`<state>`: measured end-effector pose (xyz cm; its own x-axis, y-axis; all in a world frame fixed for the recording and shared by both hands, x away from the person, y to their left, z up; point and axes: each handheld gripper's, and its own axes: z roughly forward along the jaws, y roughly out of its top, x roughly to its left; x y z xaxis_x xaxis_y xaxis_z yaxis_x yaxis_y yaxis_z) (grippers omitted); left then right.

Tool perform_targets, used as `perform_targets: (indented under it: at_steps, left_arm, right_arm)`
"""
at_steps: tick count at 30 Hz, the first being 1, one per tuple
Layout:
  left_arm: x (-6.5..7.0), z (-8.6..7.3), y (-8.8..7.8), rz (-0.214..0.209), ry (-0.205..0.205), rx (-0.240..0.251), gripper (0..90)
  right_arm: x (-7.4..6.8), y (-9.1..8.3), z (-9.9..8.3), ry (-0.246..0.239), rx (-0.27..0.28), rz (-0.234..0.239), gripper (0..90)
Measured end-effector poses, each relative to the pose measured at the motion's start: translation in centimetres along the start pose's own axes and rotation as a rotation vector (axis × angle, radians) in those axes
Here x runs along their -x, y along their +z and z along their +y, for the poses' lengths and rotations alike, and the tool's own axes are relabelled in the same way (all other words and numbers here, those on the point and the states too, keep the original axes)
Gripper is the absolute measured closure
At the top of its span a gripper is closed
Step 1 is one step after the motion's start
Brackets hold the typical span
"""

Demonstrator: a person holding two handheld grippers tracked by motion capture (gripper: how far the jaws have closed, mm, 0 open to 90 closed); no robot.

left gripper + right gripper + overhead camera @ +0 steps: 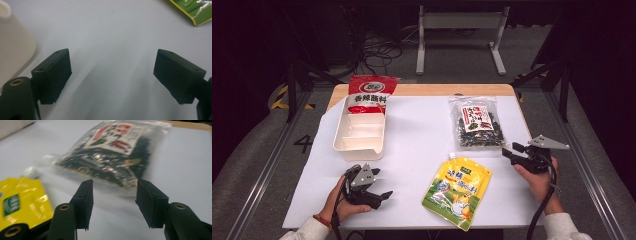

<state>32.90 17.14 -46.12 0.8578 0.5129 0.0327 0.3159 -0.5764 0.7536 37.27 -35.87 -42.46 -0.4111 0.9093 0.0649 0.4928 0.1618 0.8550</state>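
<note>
**Right tongs at the seaweed bag**

Counter: white sheet on top. White tray at far left, red packet leaning in it. Seaweed bag lies flat at far right; yellow pouch near front. Right tongs half open, empty, just short of the bag. Left tongs wide, empty.

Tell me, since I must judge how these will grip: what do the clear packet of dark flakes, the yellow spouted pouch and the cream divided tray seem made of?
The clear packet of dark flakes looks like thin glossy plastic film: see-through, crinkled, with glints. The yellow spouted pouch seems printed laminated foil or plastic, shiny and creased. The cream divided tray looks like rigid matte plastic with smooth moulded walls, though that is less sure.
</note>
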Motion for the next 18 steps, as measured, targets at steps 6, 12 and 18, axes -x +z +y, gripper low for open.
perform_targets:
  at_steps: [6,12,18]
  left_arm:
    - [0.0,-0.2,-0.2,0.005,-0.006,0.002,15.0]
    - [-0.2,-0.3,-0.2,0.001,-0.021,0.002,15.0]
    - [-1.1,1.2,-0.3,-0.019,-0.031,0.049,14.4]
  right_arm:
    - [2.4,2.0,0.4,0.115,-0.004,-0.026,61.6]
    - [2.1,4.0,0.5,0.081,-0.062,-0.023,65.1]
    - [1.9,5.0,0.3,0.066,-0.115,-0.042,66.9]
